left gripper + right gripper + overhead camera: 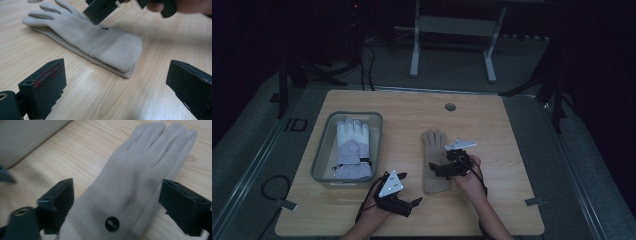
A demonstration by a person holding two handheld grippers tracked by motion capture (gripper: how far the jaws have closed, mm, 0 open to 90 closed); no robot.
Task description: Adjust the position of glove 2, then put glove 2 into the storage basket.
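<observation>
We see a beige glove [434, 160] lying flat mid-table [512, 130], fingers toward the far edge, cuff nearest us.

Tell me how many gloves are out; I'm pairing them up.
2: a beige glove flat on the table under the right gripper, and a white-lilac glove in the bin. Others may lie beneath.

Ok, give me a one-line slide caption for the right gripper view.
Right tool open, its jaws straddling the beige glove lying flat on the wooden table.
</observation>
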